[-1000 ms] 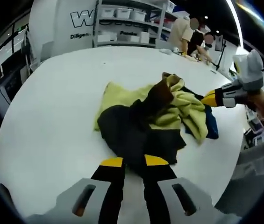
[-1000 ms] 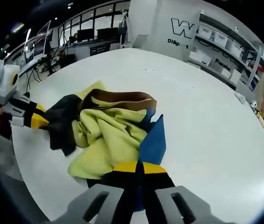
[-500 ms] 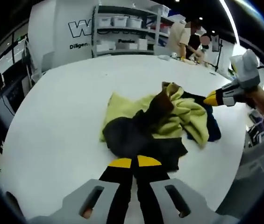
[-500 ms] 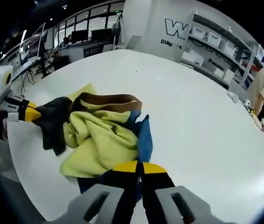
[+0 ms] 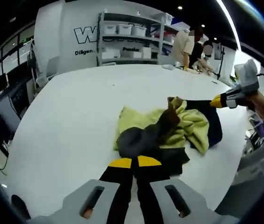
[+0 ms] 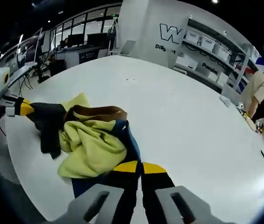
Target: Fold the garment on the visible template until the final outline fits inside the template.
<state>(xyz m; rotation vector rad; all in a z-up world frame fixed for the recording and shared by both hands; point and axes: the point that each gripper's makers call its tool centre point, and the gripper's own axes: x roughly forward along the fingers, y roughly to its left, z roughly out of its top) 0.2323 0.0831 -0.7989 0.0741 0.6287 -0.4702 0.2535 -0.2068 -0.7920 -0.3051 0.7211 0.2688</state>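
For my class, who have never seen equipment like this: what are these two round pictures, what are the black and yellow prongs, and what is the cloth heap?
A person holds a two-jaw tool in each hand, with a camera riding on each. In the left gripper view the left tool rises from the bottom, shut on the dark edge of a crumpled garment of yellow, black, brown and blue. In the right gripper view the right tool is shut on its blue edge. Each tool also shows in the other's view. The garment lies bunched on a white table.

A white wall (image 5: 71, 28) with dark lettering backs metal shelving (image 5: 127, 39) holding white bins (image 5: 122, 29).
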